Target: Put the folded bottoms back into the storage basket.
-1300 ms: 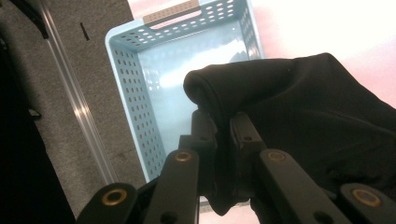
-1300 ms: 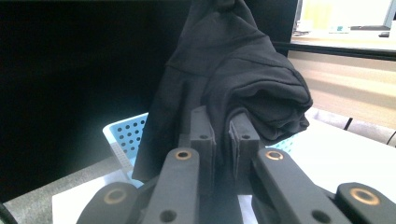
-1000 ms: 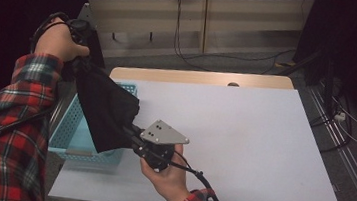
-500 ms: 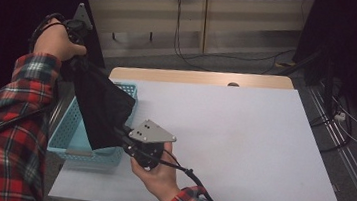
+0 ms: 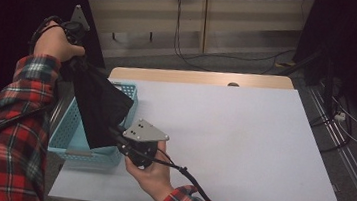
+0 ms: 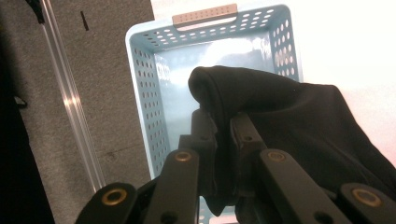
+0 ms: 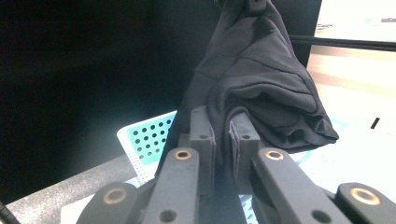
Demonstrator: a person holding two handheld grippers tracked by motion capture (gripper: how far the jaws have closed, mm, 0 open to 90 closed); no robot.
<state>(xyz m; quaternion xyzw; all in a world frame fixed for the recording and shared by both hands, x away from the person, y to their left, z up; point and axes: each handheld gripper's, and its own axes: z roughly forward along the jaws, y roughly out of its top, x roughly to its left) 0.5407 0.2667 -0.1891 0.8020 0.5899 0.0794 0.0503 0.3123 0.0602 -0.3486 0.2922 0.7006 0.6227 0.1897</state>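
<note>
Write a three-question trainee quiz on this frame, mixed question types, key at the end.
1. True or false: the black fabric garment lies flat on the white table.
2. Which grippers are shut on the cloth? A) left gripper alone B) right gripper alone C) both
3. Fill in: the cloth hangs over the light blue perforated plastic ____.

Key
1. False: it hangs stretched between the two grippers.
2. C
3. basket

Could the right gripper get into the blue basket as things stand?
Probably not freely: the right gripper is shut on the black cloth, which the left gripper holds up over the blue basket, hanging across its opening.
</note>
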